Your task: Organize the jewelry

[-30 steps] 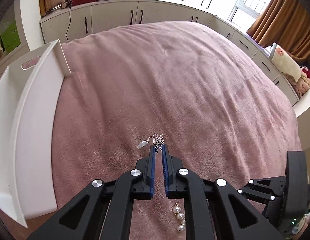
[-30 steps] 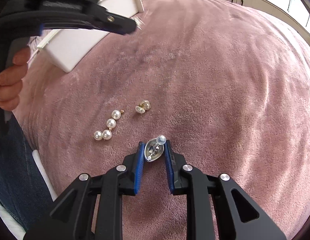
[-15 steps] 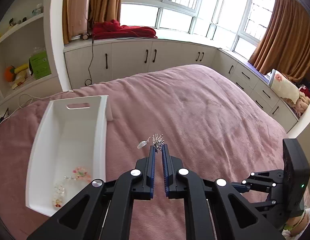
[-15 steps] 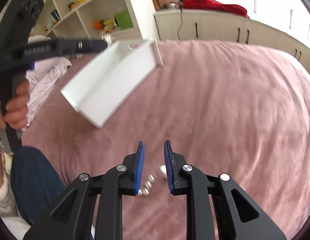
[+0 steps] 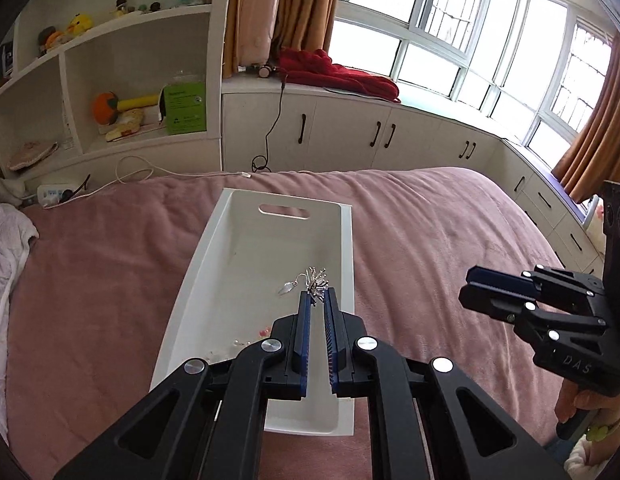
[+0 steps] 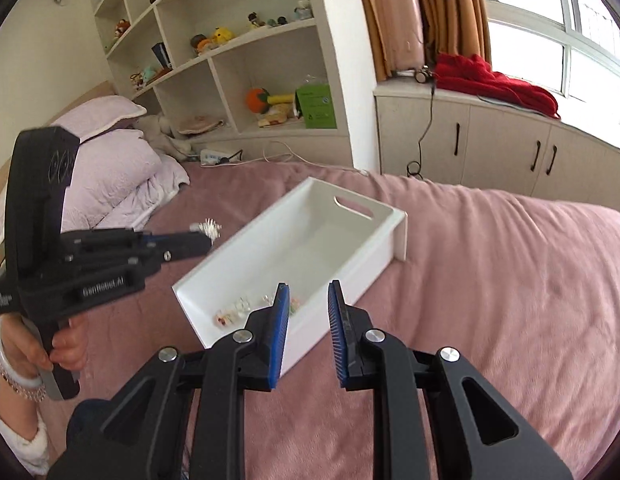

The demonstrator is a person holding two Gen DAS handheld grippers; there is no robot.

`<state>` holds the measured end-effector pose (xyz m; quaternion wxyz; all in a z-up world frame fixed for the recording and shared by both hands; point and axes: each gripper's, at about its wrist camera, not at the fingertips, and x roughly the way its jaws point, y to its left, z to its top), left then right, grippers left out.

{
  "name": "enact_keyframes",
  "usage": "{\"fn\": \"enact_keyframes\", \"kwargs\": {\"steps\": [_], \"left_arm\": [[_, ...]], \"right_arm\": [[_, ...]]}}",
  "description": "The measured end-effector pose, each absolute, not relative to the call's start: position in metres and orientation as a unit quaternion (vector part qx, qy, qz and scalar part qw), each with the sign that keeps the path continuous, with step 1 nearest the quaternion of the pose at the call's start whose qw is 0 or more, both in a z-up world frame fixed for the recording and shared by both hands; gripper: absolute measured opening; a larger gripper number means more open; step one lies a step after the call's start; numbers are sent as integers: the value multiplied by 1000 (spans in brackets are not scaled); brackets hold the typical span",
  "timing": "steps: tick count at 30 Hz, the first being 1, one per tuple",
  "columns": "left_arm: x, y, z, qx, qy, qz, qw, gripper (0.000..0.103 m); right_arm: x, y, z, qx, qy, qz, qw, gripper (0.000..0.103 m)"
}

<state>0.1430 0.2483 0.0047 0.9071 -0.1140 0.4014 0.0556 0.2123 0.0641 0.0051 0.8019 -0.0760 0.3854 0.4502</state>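
Observation:
My left gripper (image 5: 317, 294) is shut on a silver tassel earring (image 5: 316, 282) and holds it in the air above the white tray (image 5: 346, 248) on the pink bed. The earring also shows in the right wrist view (image 6: 211, 227) at the left gripper's tips (image 6: 205, 242). My right gripper (image 6: 307, 292) is open and empty, held above the bed near the tray's (image 6: 394, 236) near end. It also shows in the left wrist view (image 5: 476, 288). Several small jewelry pieces (image 6: 237, 308) lie in the tray's near end.
The pink blanket (image 5: 450, 240) covers the bed. A lilac quilt and pillow (image 6: 117, 168) lie at the bed's head. White shelves (image 5: 109, 92) and low cabinets (image 5: 350, 136) stand behind the bed.
Both grippers have lifted away from the blanket and swung toward the tray. The left now holds the earring over the tray. The right gripper has opened wider; the piece seen between its fingers is gone.

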Motion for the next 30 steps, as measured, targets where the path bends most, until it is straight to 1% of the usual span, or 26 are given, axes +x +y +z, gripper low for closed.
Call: {"fn": "enact_keyframes", "kwargs": {"steps": [6,9,12,16,27,30], "left_arm": [[140,253,-3,-117,407,53,905,12],[137,249,-7,-129,404,37,905,12],[137,236,-8,-110,401,26,909,12],[140,238,-14,-113,408,37,905,12],[151,269,-62,-148,462,82,871,12],[147,271,-68,-156,468,83,866,12]], "right_arm": [[215,76,15,-72,379,455,802,21],[215,65,14,-76,381,446,806,21],[221,51,12,-72,386,436,810,21],[233,47,9,-56,396,437,806,21],[251,119,-16,-71,414,471,776,21],[247,120,-22,-74,419,473,772,21]]}}
